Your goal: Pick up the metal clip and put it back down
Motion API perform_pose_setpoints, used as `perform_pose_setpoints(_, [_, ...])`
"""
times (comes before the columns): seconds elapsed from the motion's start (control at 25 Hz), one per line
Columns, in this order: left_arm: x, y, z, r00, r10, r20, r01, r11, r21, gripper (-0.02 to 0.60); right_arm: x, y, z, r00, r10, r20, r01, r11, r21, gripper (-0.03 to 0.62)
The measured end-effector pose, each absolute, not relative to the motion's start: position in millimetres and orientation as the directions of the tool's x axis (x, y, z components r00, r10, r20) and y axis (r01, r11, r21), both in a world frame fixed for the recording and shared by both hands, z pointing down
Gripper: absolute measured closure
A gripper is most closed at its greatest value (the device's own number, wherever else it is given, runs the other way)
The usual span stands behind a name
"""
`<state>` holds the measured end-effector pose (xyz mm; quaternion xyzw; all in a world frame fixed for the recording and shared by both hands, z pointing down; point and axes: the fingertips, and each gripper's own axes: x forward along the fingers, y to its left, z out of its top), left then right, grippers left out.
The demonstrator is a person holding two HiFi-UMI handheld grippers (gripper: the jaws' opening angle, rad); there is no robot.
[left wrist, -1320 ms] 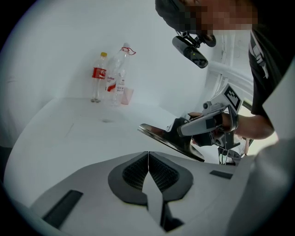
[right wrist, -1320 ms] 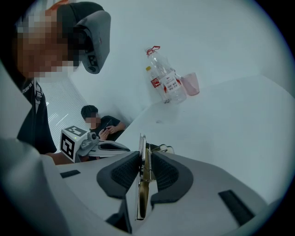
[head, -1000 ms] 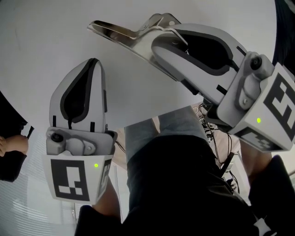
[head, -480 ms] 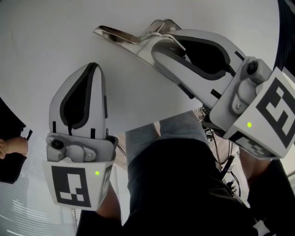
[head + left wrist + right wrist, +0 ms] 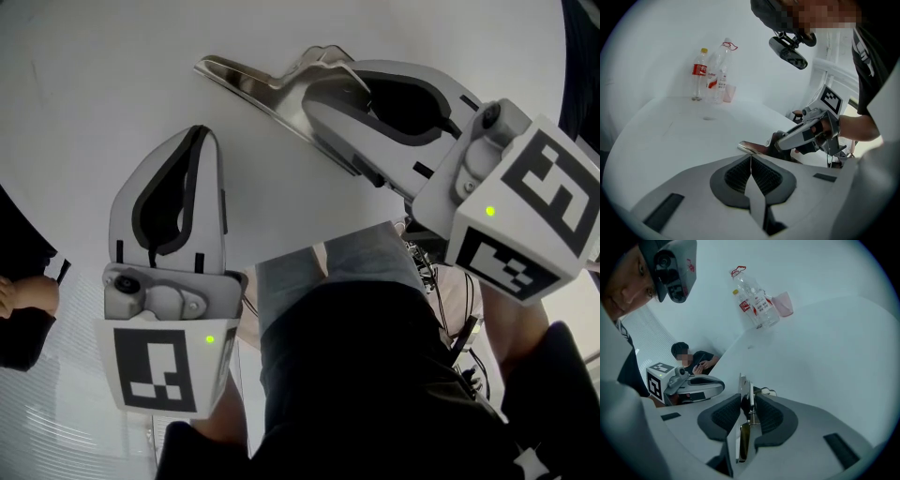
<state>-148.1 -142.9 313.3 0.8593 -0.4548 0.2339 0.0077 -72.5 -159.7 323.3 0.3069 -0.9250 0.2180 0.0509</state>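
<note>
Metal clip [image 5: 253, 80] apparently down on far counter [image 5: 112, 66], between right tongs [image 5: 746, 397] now opening; withdrawal left. Left tongs [image 5: 751, 157] closed, empty.

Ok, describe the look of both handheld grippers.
Both the left gripper and right gripper are light grey rounded plastic shells with black ribbed pads, each carrying a cube with black-and-white square markers and a green light. The right's jaws are opening, the shiny metal clip between them.

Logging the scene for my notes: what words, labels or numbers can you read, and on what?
Red label on the small bottle: too small to read.
Label on the large clear bottle: blurred, unreadable.
Marker cubes: black-and-white squares only, no words.
</note>
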Motion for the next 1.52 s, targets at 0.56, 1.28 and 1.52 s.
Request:
perform_pose_setpoints(0.56, [-140.4,-150.5,319.7,0.502,-0.732,0.460,-0.770,-0.621,-0.148,0.561,-59.5,-164.7,316.0,-0.705,-0.656,0.269,-0.709,0.663,-0.240,0.410])
perform_pose_setpoints(1.28, [-120.5,-136.7,288.6,0.522,-0.740,0.424,-0.744,-0.638,-0.198,0.561,-55.1,-144.7,283.9,-0.678,-0.700,0.223,-0.734,0.661,-0.156,0.568])
perform_pose_setpoints(1.52, [-102.4,-121.9,260.8,0.541,-0.744,0.393,-0.725,-0.649,-0.231,0.561,-51.8,-125.3,252.4,-0.698,-0.697,0.167,-0.717,0.678,-0.164,0.571])
